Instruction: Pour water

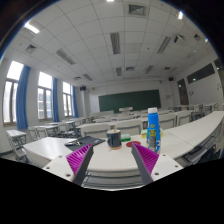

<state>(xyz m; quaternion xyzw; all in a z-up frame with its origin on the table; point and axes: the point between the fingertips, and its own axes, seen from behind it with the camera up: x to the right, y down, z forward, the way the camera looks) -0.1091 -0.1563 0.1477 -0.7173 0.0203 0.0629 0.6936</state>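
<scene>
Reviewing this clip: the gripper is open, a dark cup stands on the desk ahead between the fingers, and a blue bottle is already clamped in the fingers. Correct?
Not quite. In the gripper view the blue bottle is not clamped: it stands upright on the desk, beyond the right finger. The rest holds: the gripper is open and empty, and the dark cup stands on the desk ahead, between the fingers.

From where I'm driving this, the tall clear plastic bottle with the blue label looks glossy and see-through. Left of it, the short dark cylindrical cup reads as matt, material I can't call. Both sit on a smooth pale desk top, laminate-looking, slight sheen. My gripper has matt magenta pads on white, plastic-looking fingers, spread apart. The far green chalkboard looks flat and dull.
</scene>
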